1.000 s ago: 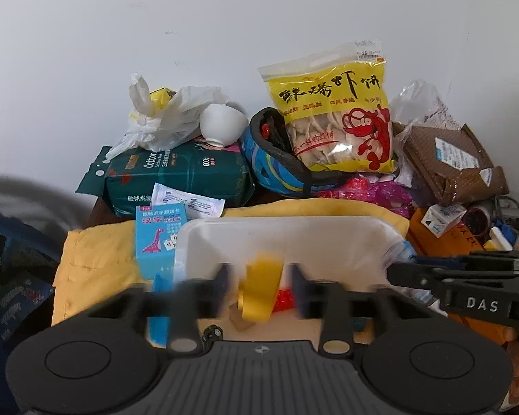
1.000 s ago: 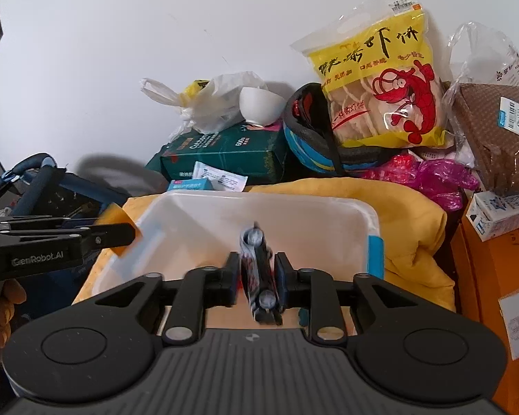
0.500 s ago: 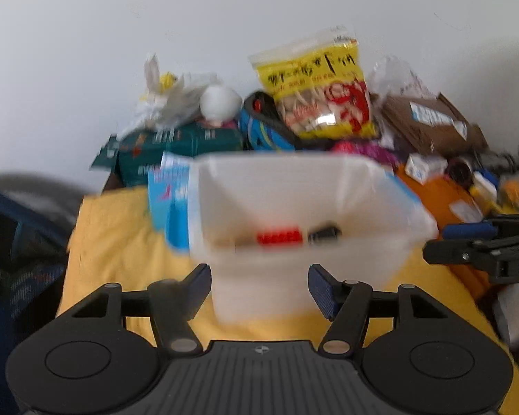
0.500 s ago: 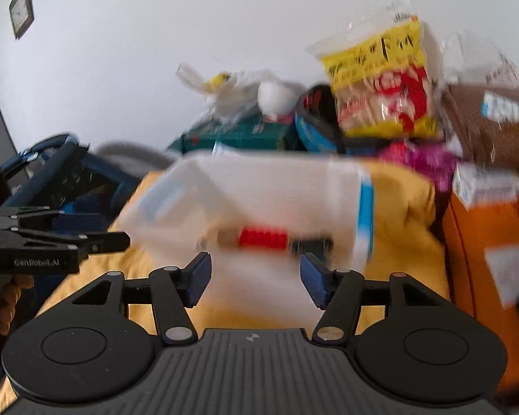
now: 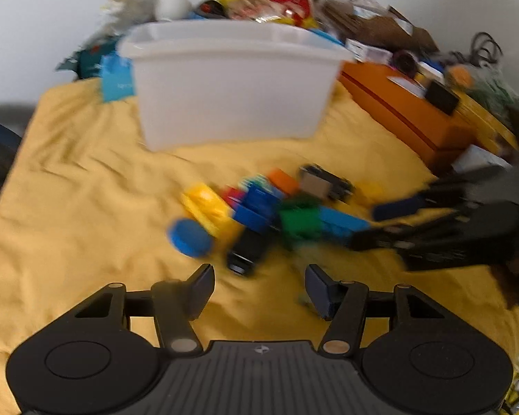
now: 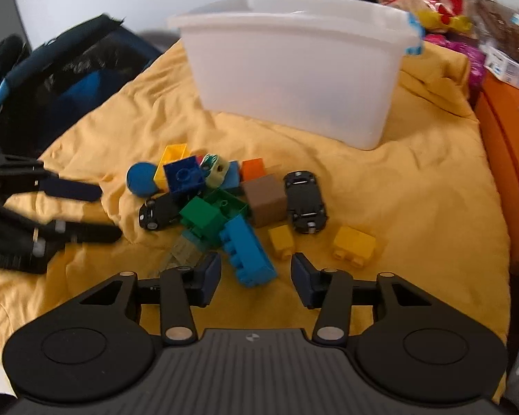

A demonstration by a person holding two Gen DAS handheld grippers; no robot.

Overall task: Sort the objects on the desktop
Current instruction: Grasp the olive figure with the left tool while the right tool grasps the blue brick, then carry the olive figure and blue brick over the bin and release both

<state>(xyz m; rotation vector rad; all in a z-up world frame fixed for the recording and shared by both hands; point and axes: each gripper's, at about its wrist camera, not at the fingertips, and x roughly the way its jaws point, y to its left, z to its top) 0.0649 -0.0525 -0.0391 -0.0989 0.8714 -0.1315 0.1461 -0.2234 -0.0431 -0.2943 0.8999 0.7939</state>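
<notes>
1. Left wrist view (blurred): left gripper (image 5: 259, 282) has jaws apart w/ nothing between; they've just been closing a bit. It sits above the yellow cloth (image 5: 86, 190), just short of the toy pile (image 5: 270, 207). 1 white plastic bin (image 5: 231, 83) stands upright beyond the pile. Countable despite blur: 1 blue disc (image 5: 189, 237), 1 yellow piece (image 5: 206, 202), 1 green brick (image 5: 299, 221), 1 orange block (image 5: 283, 179), 1 black toy car (image 5: 247, 250) nearest the jaws. Right gripper (image 5: 373, 223) comes in from the right edge, tips at the pile.

2. Right wrist view: right gripper (image 6: 256, 273) also unclenched and empty, jaws just been closing; 1 long light-blue brick (image 6: 247, 252) lies just ahead, its near end between the tips, pads not touching. 2 black cars: (image 6: 305, 200) and (image 6: 157, 211). 2 small yellow bricks (image 6: 353, 245), (image 6: 281, 238) lie apart from the heap. 1 brown cube (image 6: 267, 197), 1 dark-blue brick (image 6: 184, 174), 1 clear piece (image 6: 185, 252). 1 orange box (image 6: 508, 131) at right.
</notes>
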